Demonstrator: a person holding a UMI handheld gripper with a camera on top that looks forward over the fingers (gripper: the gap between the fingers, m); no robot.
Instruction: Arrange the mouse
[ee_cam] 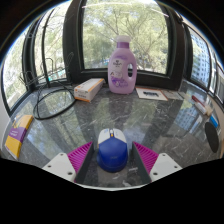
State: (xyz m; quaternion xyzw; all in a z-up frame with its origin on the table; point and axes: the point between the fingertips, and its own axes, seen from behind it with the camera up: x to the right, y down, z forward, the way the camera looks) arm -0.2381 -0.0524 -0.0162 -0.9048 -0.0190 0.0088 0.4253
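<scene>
Gripper [112, 158] fingers are spreading around the mouse [112, 150], gaps showing; it looks light, rigid, slick-shelled: best pinching its flanks.

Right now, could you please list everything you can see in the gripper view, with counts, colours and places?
mouse: one, blue and white, on the table between the fingers, a gap showing at either side.
detergent bottle: one, purple with a pink cap, upright at the table's far side by the window.
box: one, pale cardboard, lying just beside the bottle.
cable: one, black, looped on the table near the box.
table: one, grey marbled top.
small items at the table's sides: several, yellow, purple and blue, too small to name.
gripper: one, white fingers with magenta pads, open about the mouse.
</scene>
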